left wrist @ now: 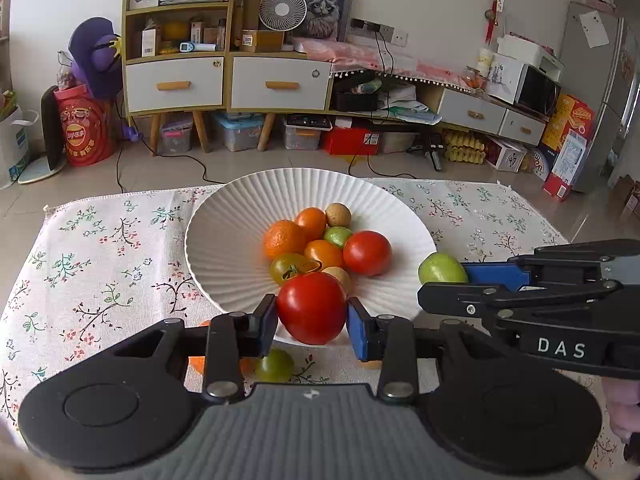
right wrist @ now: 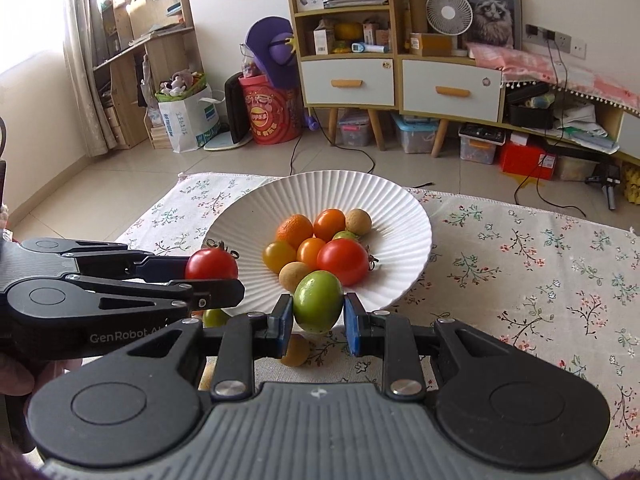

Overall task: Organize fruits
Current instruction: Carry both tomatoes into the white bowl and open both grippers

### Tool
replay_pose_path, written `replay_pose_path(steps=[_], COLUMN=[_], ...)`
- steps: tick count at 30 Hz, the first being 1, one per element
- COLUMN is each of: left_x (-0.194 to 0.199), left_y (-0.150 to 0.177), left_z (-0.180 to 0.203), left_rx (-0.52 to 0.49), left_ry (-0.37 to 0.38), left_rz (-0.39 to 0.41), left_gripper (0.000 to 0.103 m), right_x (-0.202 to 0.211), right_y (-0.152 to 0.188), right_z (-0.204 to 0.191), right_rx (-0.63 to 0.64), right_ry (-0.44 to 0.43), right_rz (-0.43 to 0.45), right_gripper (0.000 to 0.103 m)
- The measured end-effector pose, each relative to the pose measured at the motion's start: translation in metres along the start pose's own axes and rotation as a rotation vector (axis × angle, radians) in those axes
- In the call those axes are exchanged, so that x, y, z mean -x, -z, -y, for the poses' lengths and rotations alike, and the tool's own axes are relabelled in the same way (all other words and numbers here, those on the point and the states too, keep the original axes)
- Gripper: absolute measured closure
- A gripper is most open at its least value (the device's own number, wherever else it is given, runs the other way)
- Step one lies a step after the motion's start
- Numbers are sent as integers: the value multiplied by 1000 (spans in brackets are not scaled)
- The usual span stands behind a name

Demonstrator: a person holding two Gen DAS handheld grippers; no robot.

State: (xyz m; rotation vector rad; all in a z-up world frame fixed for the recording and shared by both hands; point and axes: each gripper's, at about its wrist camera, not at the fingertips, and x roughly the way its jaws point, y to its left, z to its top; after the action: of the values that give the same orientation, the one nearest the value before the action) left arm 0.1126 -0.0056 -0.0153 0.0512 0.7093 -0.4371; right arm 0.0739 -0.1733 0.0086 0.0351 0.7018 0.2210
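Both grippers are loaded and poised at the near rim of the white ribbed bowl [left wrist: 224,236], which sits on the flowered tablecloth [left wrist: 100,248]. The left gripper [left wrist: 312,314] has its blue pads pressed against either side of a red tomato [left wrist: 312,307], held at about six o'clock of the bowl, just over the rim. The right gripper [right wrist: 318,316] is clamped on a green fruit [right wrist: 318,302], also at the bowl's near edge; from the left camera that fruit shows at roughly four o'clock, just outside the rim.

The bowl already holds a heap near its middle: an orange [left wrist: 285,238], small orange tomatoes, another red tomato [left wrist: 367,253], two tan round fruits and a couple of green ones. Still out on the cloth, under the grippers at six o'clock, lie a small green tomato [left wrist: 275,365] and a tan fruit [right wrist: 295,350], with something orange half hidden beside them.

What I'd worry about: the two tools stand close together, so if both go in at once they may knock one another. The bowl walls slope, so a round fruit let go on the rim could roll back out onto the cloth, and one dropped onto the heap could nudge the others loose. A soft tomato could also bruise if squeezed harder
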Motion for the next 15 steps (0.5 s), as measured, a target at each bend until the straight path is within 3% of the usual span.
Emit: replay_pose_path(steps=[15], left_x=[-20], left_y=[-1], left_z=[1], left_rx=[-60], left_ry=[-4], left_rz=[-35], left_gripper=[75], right_x=[-16], right_y=[2], right_z=[2], right_rx=[43], right_ry=[22], right_rz=[-21], right_gripper=[79])
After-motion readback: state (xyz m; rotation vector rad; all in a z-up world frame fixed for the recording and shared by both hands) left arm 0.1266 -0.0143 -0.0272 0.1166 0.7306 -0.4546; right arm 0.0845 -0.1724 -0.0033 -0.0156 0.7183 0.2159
